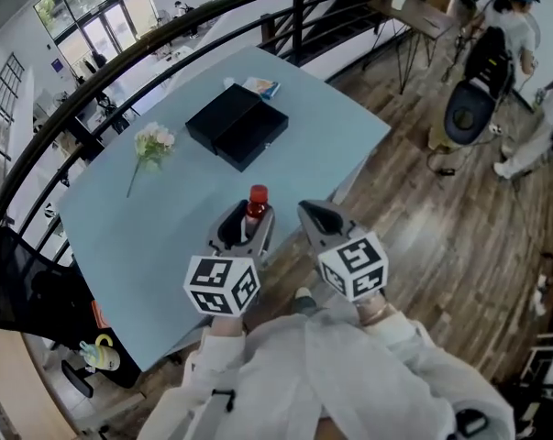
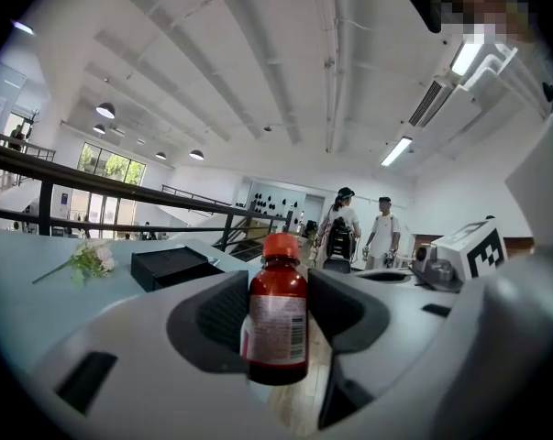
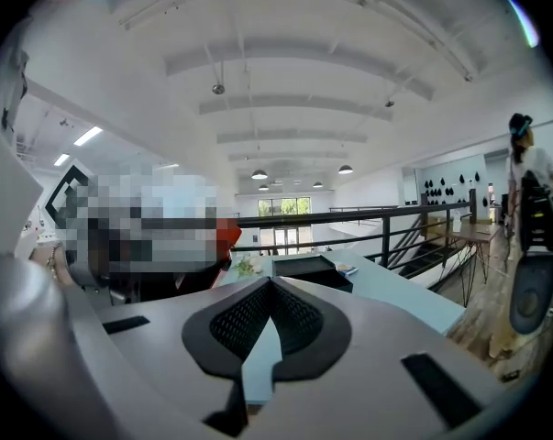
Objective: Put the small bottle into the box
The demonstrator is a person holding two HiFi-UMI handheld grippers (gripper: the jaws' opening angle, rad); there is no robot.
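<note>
A small brown bottle (image 1: 255,211) with a red cap and a white label stands upright between the jaws of my left gripper (image 1: 249,220), which is shut on it above the table's near edge. The left gripper view shows the bottle (image 2: 277,312) clamped between the dark pads of the left gripper (image 2: 278,314). The black box (image 1: 237,126) lies open at the far side of the pale blue table (image 1: 138,236), well beyond the bottle; it shows as a low black box (image 2: 173,266) ahead. My right gripper (image 1: 320,216) hangs beside the left one, shut and empty, its pads (image 3: 304,324) meeting.
A small bunch of white flowers (image 1: 150,147) lies left of the box, and a small packet (image 1: 261,87) lies behind it. A black railing (image 1: 166,39) curves round the table's far side. People stand on the wooden floor at the right (image 1: 514,26).
</note>
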